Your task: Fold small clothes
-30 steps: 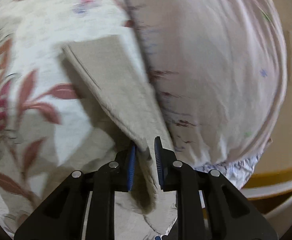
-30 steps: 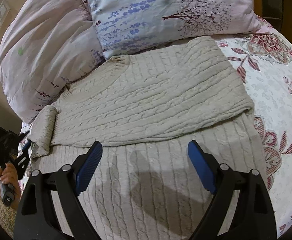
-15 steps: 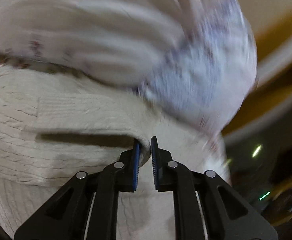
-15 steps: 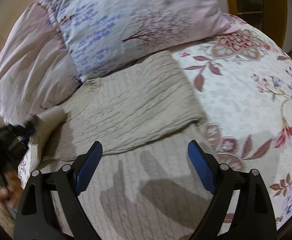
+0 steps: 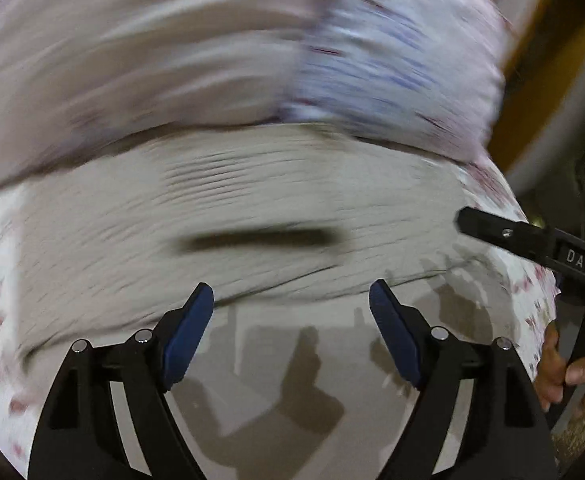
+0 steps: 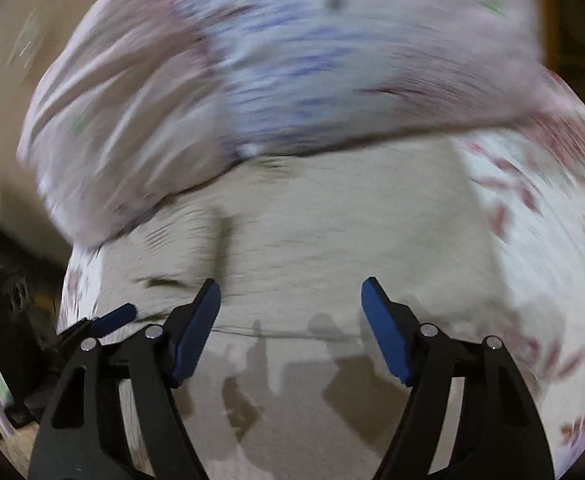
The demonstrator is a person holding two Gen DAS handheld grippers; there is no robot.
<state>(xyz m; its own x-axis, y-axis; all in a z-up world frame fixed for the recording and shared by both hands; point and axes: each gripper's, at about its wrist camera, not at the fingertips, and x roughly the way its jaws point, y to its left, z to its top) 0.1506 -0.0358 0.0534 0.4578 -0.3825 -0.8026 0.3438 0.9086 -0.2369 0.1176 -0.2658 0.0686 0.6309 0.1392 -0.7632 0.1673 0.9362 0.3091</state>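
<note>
A beige cable-knit sweater (image 5: 292, 208) lies spread across a floral bedsheet (image 6: 552, 280), its far edge against a pink and blue pillow (image 5: 372, 80), as both views blur with fast camera motion. The left hand-held gripper (image 5: 292, 336) hangs over the near part of the knit with its blue pads (image 5: 188, 336) spread wide and nothing between them; the right hand-held gripper (image 6: 290, 328) is likewise spread and empty over the same garment. In the left view the right tool's black arm reaches in from the right edge, with the person's hand (image 5: 572, 368) wrapped around its handle. A folded layer sits across the far part of the sweater, a dark crease (image 5: 260, 238) marking where cloth overlaps cloth, so the fold looks partly made, with the near portion left to bring over. The risk from here is a sloppy grasp: with both tools moving quickly, the pads could close on only the top layer, or catch the bedsheet along with the knit, dragging the folded part out of line. The soft, stretchy knit would also sag if the two sides were lifted unevenly, skewing the next fold, and a far pull could push the garment into the pillow
</note>
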